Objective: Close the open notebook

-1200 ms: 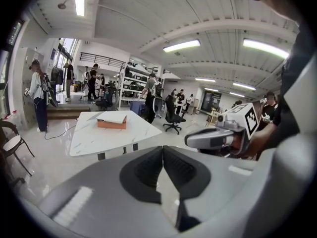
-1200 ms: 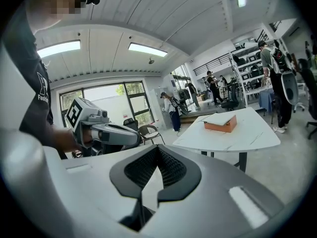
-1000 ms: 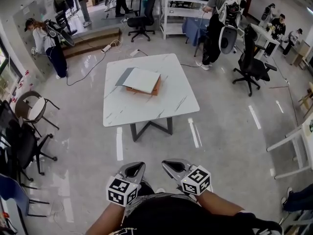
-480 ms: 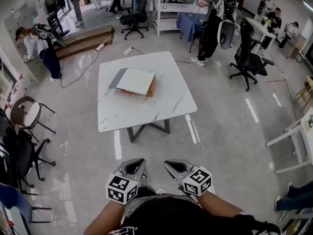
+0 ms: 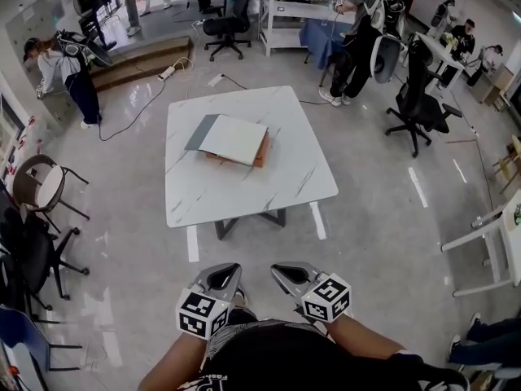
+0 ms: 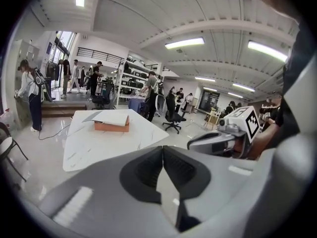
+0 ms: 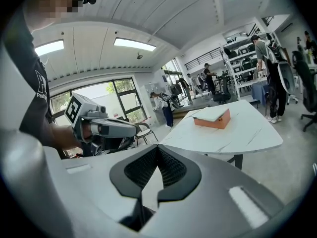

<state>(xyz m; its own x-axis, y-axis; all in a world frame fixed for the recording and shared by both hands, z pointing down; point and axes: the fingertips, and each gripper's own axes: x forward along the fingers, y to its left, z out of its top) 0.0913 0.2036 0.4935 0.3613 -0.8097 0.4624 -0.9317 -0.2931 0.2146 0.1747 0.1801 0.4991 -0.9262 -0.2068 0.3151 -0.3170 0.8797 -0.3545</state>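
An open notebook (image 5: pixel 232 138) with a white page up and a grey cover flap at its left lies on an orange box (image 5: pixel 259 155) on the white marble table (image 5: pixel 244 187). The left gripper view shows the notebook (image 6: pixel 110 117) far ahead, and so does the right gripper view (image 7: pixel 213 114). My left gripper (image 5: pixel 221 276) and right gripper (image 5: pixel 286 274) are held side by side close to my body, well short of the table. Both are shut with nothing between the jaws.
Bare grey floor lies between me and the table. Chairs (image 5: pixel 37 187) stand at the left, a black office chair (image 5: pixel 419 108) at the right, and another white table (image 5: pixel 496 243) at the right edge. People and shelving (image 5: pixel 293 10) are beyond the table.
The view has shifted a little and the table's front edge sits slightly lower in the picture. Both grippers stay shut by my body.
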